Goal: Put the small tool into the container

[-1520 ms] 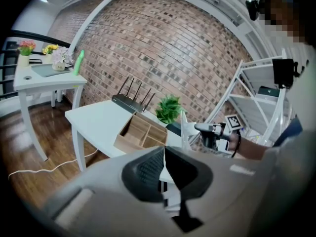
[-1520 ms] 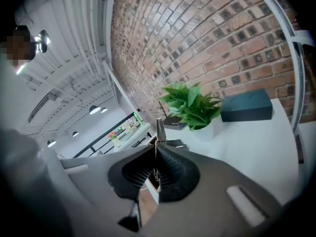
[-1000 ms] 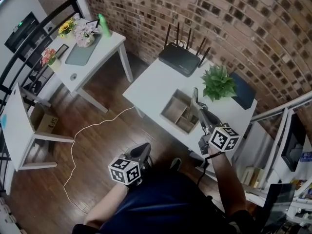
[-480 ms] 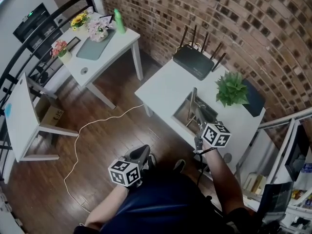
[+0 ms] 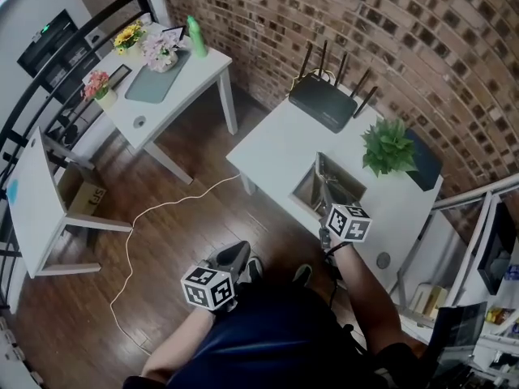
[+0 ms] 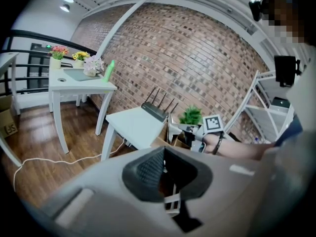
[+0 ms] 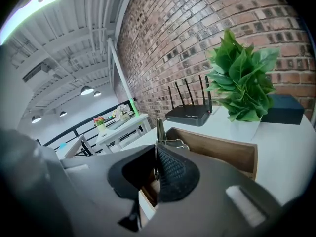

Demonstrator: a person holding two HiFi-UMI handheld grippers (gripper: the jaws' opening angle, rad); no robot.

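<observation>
A slim metal tool (image 5: 322, 174) stands upright over the wooden container (image 5: 303, 190) on the white table (image 5: 272, 144). My right gripper (image 5: 326, 210) is shut on the tool's lower end, at the container's near edge. In the right gripper view the tool (image 7: 160, 129) rises from between the pads (image 7: 170, 171), with the container (image 7: 222, 149) just beyond. The container's inside is mostly hidden. My left gripper (image 5: 233, 255) hangs low near my lap, away from the table. Its pads (image 6: 148, 169) are shut with nothing between them.
A black router (image 5: 323, 102) sits at the table's far end, a potted plant (image 5: 389, 146) and a dark flat box (image 5: 426, 165) to the right. A second white table (image 5: 166, 83) holds flowers and a green bottle (image 5: 195, 35). A white cable (image 5: 162, 209) trails across the wooden floor.
My right gripper has shifted a little left with the tool still upright over the container. The head view has swung slightly. My left gripper has stayed put.
</observation>
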